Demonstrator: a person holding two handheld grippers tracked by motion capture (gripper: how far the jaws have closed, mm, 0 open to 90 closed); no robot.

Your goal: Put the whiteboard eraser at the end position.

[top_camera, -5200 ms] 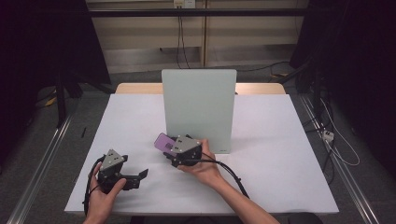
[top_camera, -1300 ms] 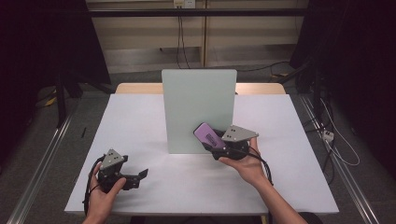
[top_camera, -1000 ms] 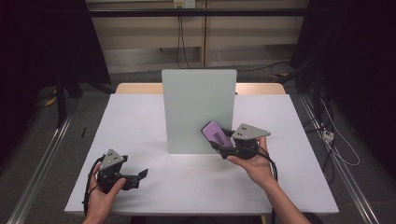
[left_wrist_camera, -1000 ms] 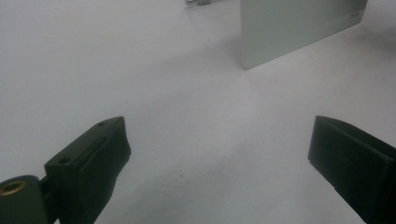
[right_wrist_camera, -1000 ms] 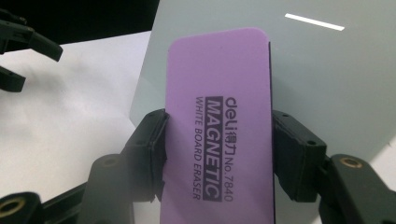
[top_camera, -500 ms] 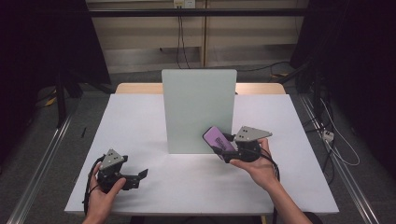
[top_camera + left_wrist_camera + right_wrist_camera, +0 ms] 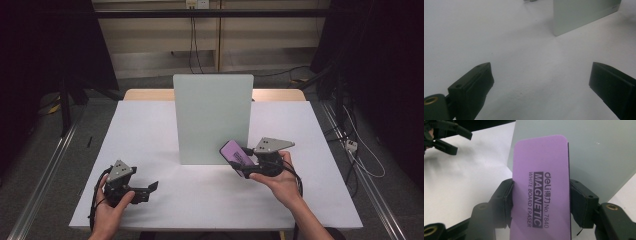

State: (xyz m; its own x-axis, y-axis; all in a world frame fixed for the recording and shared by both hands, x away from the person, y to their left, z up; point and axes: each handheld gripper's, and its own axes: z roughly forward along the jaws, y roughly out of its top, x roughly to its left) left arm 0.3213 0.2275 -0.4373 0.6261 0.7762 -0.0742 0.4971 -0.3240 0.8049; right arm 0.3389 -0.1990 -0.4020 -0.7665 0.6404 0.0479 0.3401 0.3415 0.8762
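Note:
A purple magnetic whiteboard eraser [image 7: 541, 187] is clamped between the jaws of my right gripper [image 7: 244, 168], which is shut on it. The eraser [image 7: 235, 155] sits just in front of the lower right corner of an upright pale green-grey board [image 7: 212, 117] in the middle of the white table [image 7: 150, 125]. In the right gripper view the board [image 7: 594, 150] stands close behind the eraser. My left gripper [image 7: 148, 189] rests low at the table's front left, jaws wide open with nothing between them [image 7: 540, 82].
The board's lower corner [image 7: 584, 15] shows far ahead in the left gripper view. A wooden table edge [image 7: 145, 94] runs behind the white top. Cables [image 7: 357, 150] and rails lie on the floor to the right; a dark stand [image 7: 65, 95] is at left.
My right gripper carried the eraser from the left of the board's front to its right side, then drifted slightly down toward the board's lower right corner. The left gripper stayed still.

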